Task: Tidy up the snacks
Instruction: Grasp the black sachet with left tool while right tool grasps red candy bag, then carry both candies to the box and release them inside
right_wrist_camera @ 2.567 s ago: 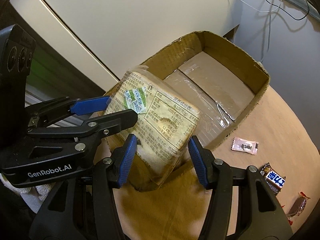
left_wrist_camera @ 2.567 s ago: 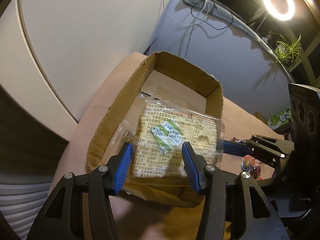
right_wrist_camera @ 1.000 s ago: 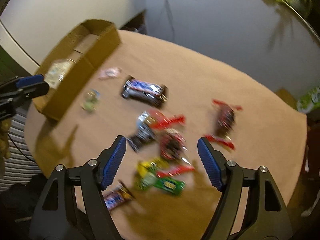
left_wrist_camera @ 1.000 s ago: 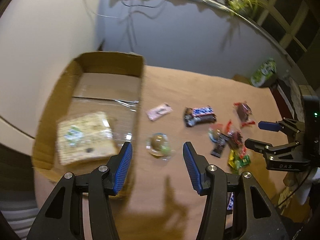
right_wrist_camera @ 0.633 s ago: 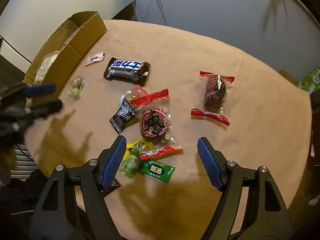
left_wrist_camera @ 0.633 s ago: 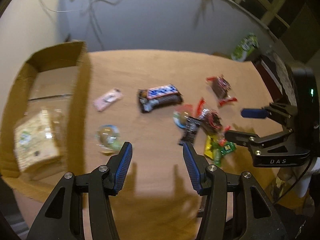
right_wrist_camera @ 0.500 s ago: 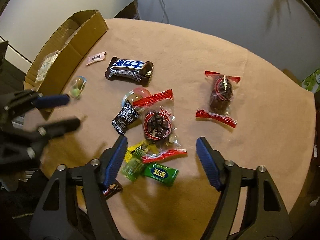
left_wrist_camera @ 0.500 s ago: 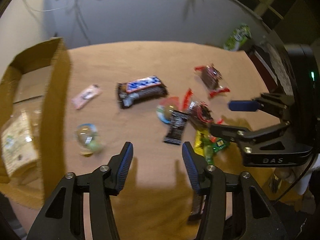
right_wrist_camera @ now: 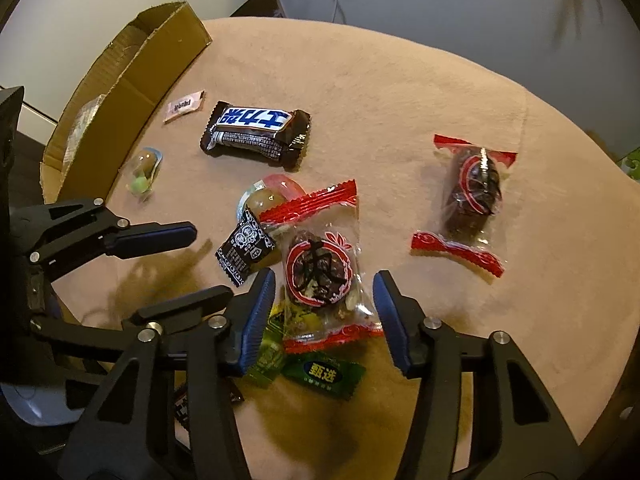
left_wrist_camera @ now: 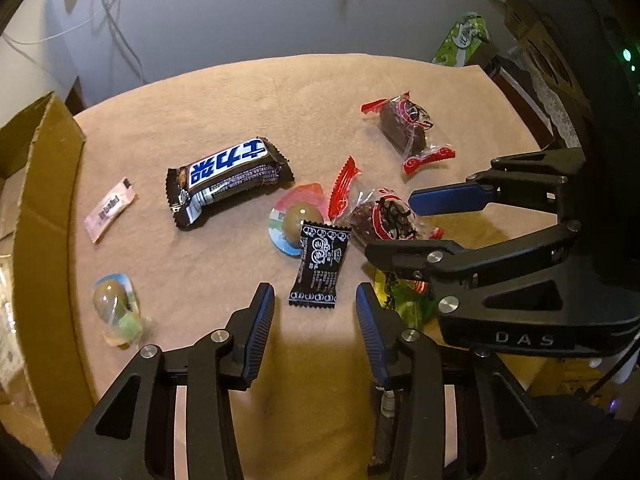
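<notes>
Blue pads tip both claws, and both are spread wide with nothing in them. The left claw (left_wrist_camera: 316, 312) hangs over a small black candy packet (left_wrist_camera: 320, 266). The right claw (right_wrist_camera: 326, 312) hangs over a clear bag with red ends (right_wrist_camera: 322, 268). Green packets (right_wrist_camera: 324, 374) lie under that bag. Farther off on the tan worktop (right_wrist_camera: 400, 92) lie a dark chocolate bar (right_wrist_camera: 256, 134) and a pink packet (right_wrist_camera: 184, 106). The cardboard box (right_wrist_camera: 132, 80) sits at the far left edge.

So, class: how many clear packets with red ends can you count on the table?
2: one between the right claw's open jaws, one alone toward the far right. Others may hide beneath the pile.
</notes>
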### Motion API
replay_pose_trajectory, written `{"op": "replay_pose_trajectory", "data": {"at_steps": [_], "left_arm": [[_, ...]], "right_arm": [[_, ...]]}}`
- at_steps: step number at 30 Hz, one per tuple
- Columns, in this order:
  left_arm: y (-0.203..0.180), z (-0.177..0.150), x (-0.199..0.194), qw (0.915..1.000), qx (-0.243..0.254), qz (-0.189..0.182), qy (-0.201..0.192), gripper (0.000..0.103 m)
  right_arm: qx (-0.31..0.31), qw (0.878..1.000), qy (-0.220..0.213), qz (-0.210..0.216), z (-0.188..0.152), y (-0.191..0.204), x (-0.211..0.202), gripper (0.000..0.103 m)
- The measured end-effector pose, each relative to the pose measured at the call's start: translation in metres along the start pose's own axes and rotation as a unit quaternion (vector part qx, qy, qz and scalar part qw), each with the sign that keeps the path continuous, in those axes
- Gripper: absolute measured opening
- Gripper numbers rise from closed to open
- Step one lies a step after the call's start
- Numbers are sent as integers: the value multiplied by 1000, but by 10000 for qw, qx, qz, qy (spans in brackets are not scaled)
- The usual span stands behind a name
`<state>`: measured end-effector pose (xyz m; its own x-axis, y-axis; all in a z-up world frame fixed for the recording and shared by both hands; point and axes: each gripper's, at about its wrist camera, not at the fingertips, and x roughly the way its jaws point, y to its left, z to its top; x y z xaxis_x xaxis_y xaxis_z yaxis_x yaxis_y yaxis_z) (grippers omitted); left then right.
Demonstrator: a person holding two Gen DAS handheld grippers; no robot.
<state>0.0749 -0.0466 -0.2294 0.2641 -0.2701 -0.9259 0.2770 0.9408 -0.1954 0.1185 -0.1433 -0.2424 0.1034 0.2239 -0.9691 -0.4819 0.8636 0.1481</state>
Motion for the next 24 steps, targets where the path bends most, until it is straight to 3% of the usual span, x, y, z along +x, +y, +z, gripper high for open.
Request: {"op": "replay_pose_trajectory", "data": {"at_steps": [4, 8, 24], "left_arm": [[-3, 3, 6, 9999, 75, 86, 15, 36], [-7, 3, 13, 9998, 137, 125, 63, 24], [1, 0, 10, 10000, -9, 17, -12, 22]], "right_arm": [[3, 10000, 70, -1, 6, 3, 8, 49], [28, 9999, 155, 19, 6, 4, 12, 45], [76, 9999, 66, 141, -3, 3, 1, 35]]}}
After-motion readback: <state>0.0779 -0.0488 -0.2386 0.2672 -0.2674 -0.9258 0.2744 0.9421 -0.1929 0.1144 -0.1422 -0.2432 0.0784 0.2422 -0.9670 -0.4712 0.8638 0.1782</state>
